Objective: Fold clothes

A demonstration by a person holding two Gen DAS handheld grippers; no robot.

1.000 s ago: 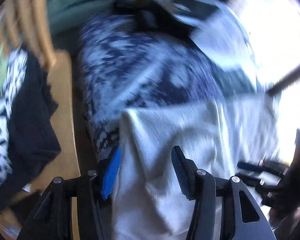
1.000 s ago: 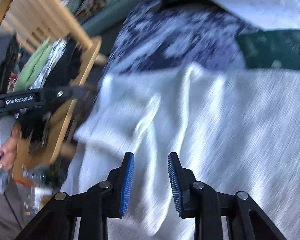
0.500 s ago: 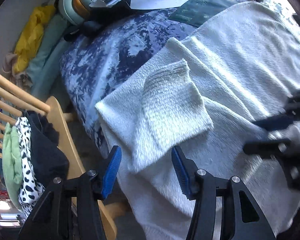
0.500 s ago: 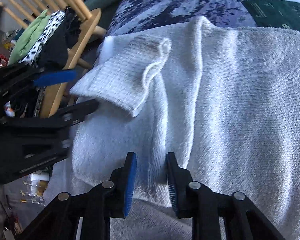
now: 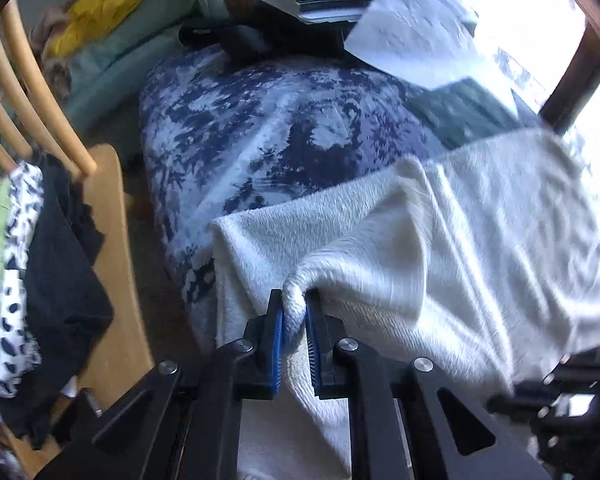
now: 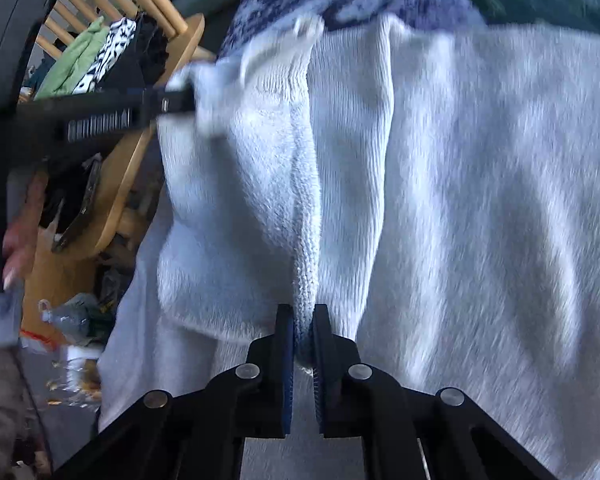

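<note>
A white knitted sweater [image 5: 480,248] lies spread over a blue and white patterned cover [image 5: 268,136]. My left gripper [image 5: 294,312] is shut on a pinched fold at the sweater's near left edge. In the right wrist view the sweater [image 6: 480,200] fills most of the frame. My right gripper [image 6: 302,340] is shut on a ridge of the sweater's knit along its near edge. The left gripper [image 6: 180,100] also shows there at the left, holding the sweater's far corner. The right gripper shows dimly at the lower right of the left wrist view [image 5: 548,396].
A wooden chair [image 5: 108,240] stands at the left with black, spotted and green clothes [image 5: 28,272] draped on it. Papers and a dark book [image 5: 400,24] lie at the far end of the cover. Yellow and pale green cloth [image 5: 112,4] is piled behind.
Both grippers were open over the sweater half a second ago. Both have closed on its near edge, and the folded sleeve piece has been pulled up into ridges.
</note>
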